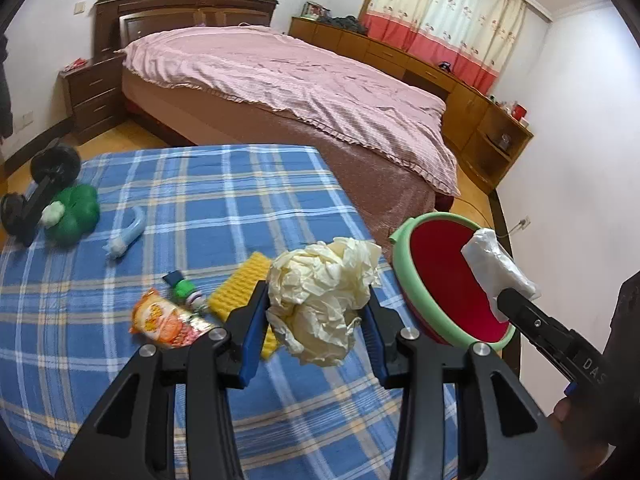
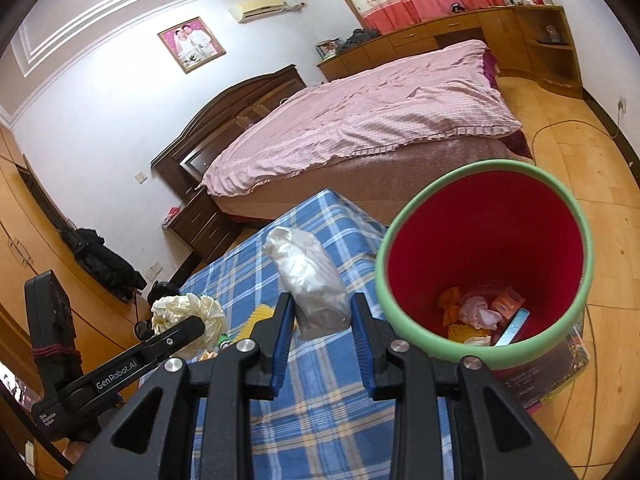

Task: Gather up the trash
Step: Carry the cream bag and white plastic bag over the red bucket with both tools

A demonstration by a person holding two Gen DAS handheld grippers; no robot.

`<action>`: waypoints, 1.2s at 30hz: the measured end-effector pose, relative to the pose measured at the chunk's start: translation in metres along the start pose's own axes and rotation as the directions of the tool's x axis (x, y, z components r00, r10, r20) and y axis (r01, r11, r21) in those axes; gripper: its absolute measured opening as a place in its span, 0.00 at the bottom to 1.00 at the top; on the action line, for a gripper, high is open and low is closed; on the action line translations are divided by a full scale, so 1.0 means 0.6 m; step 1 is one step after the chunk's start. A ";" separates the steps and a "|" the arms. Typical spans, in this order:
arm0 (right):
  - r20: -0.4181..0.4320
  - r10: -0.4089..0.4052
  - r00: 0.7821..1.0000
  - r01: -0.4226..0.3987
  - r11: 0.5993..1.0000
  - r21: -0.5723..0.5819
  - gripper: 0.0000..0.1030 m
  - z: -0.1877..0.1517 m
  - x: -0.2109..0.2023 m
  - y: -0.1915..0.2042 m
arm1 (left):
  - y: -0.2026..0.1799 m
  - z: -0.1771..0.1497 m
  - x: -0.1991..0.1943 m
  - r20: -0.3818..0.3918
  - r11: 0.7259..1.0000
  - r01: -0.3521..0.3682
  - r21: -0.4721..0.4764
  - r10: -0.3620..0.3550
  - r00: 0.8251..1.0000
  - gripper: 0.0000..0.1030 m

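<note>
Bedroom, blue plaid desk (image 1: 200,200): you're clamping crumpled cream paper (image 1: 324,300) in the left hand-held gripper (image 1: 316,320) and a white plastic wad (image 2: 310,292) in the right hand-held gripper (image 2: 320,316). The red bin (image 2: 486,216) is sitting off the desk's right edge, nearer your right hand.

From my end both feeds are evenly lit by soft daylight filtering through the cream-and-red floral curtain (image 1: 442,16), which glows without blowing out. Shadows are faint and soft; I only see a weak one beneath the crumpled cream paper wad (image 1: 322,300) on the blue plaid cloth (image 1: 200,208). Fisheye distortion bends the white walls and the wooden cabinet run (image 2: 460,32), and dark vignetting clips every corner. Focus holds well at centre, softening slightly toward the rims, with mild grain.
</note>
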State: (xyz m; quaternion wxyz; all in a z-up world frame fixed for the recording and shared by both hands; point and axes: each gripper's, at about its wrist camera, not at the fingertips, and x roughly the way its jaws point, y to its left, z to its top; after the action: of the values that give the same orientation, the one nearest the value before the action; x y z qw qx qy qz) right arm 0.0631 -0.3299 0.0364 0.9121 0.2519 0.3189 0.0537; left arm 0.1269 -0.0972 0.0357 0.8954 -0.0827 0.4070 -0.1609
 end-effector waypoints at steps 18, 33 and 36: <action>0.054 -0.076 0.996 0.070 0.992 0.103 0.31 0.030 -0.038 -0.105 | -0.116 0.014 0.070 -0.051 0.990 0.080 0.116 -0.074 0.996 0.42; 0.029 -0.150 0.988 0.142 0.972 0.190 0.31 0.029 -0.032 -0.194 | -0.207 -0.004 0.157 -0.126 0.966 0.173 0.190 -0.151 0.981 0.42; 0.020 -0.165 0.986 0.157 0.966 0.204 0.31 0.023 -0.029 -0.208 | -0.216 -0.011 0.173 -0.146 0.964 0.181 0.194 -0.154 0.977 0.42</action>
State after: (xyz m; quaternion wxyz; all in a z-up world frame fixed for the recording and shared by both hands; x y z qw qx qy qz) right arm 0.0500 -0.4487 -0.0061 0.8889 0.3173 0.3253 -0.0578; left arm 0.1578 -0.2553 -0.0054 0.8540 -0.0129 0.4368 -0.2823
